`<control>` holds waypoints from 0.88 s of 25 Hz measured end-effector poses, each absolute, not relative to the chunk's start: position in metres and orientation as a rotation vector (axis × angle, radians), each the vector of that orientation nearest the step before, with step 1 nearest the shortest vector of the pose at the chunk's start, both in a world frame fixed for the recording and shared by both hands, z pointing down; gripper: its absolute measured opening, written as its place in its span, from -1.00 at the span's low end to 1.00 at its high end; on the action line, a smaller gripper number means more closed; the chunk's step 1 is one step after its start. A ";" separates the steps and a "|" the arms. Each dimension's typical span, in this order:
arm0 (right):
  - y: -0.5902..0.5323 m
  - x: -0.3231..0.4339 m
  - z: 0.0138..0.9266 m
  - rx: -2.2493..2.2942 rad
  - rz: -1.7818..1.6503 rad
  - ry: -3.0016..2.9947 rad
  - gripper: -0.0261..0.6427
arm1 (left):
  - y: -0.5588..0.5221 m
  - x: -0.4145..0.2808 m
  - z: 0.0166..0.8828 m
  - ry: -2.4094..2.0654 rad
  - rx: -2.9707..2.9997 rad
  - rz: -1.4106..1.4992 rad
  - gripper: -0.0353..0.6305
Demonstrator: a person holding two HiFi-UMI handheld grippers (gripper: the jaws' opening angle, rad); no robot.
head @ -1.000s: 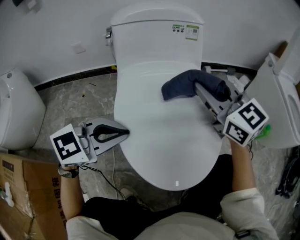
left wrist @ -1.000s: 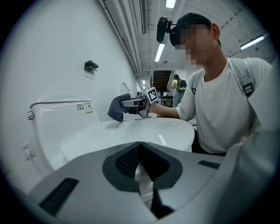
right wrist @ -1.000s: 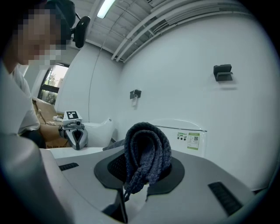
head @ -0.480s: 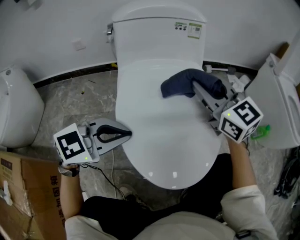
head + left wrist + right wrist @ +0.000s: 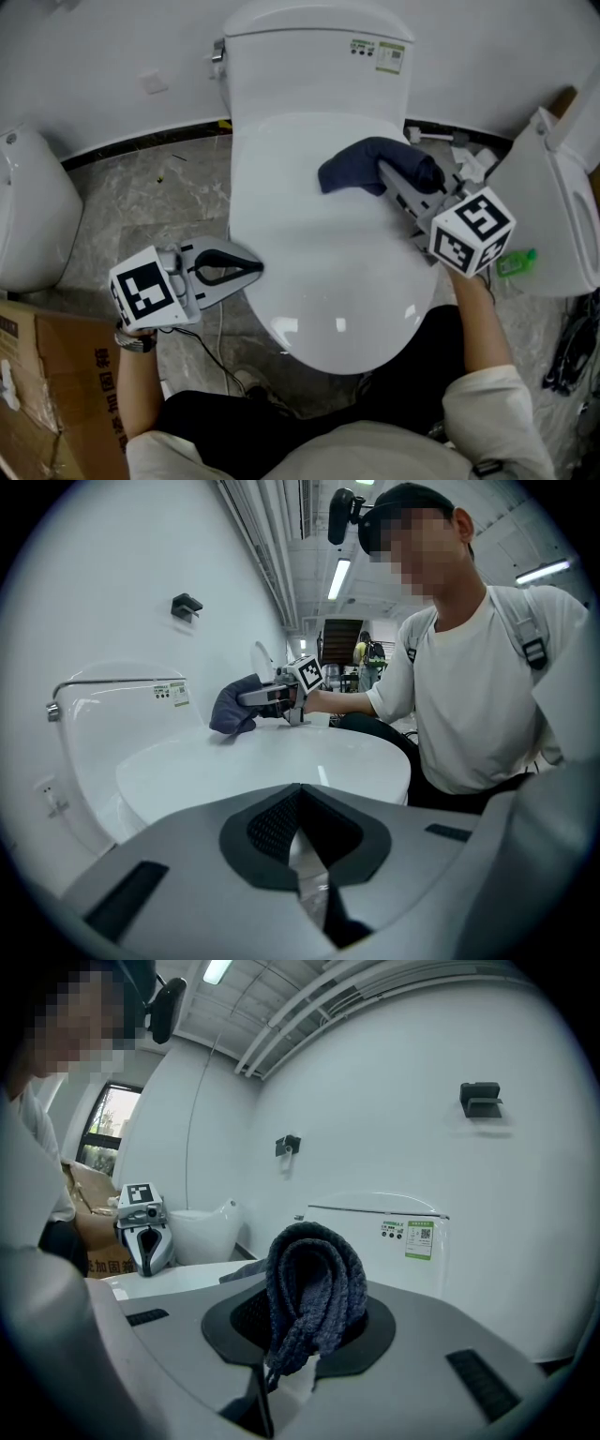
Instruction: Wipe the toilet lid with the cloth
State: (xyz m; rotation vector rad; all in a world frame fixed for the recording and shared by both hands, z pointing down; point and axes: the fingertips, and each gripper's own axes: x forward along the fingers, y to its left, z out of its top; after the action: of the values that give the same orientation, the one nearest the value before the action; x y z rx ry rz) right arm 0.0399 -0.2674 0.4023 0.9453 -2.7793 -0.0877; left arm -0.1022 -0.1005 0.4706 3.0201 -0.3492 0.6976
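Right gripper point(image 5: 392, 180) pinched the dark cloth point(image 5: 352, 171) on the toilet lid's point(image 5: 319, 281) far half, tips buried in the folds. Left gripper point(image 5: 246, 267) was pressed together, empty, beside the lid's left edge.

Grey left tool point(image 5: 255, 266) and right tool point(image 5: 386, 174), black pads point(image 5: 267, 832), black-and-white marker cubes point(image 5: 145, 289), cream sleeve point(image 5: 489, 412), black trousers point(image 5: 225, 420)

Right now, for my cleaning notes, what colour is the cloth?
Dark blue cloth, plain, no pattern; clearest in the head view.
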 end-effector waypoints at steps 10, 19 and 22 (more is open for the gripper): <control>-0.292 0.028 0.402 0.955 -0.066 -2.788 -0.66 | -0.100 -0.102 0.474 -0.352 3.022 0.745 -0.89; -0.354 -0.018 0.442 0.675 -0.242 -2.430 -0.66 | -0.103 -0.097 0.444 -0.393 3.104 0.636 -0.89; -0.366 -0.036 0.442 0.624 -0.286 -2.422 -0.66 | -0.105 -0.099 0.427 -0.444 3.138 0.553 -0.89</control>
State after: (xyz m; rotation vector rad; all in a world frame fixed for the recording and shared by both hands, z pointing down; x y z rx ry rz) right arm -0.0357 -0.3662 0.4416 0.6241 -2.4225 -0.2860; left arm -0.0995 -0.1050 0.4267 3.1376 -0.4440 0.5534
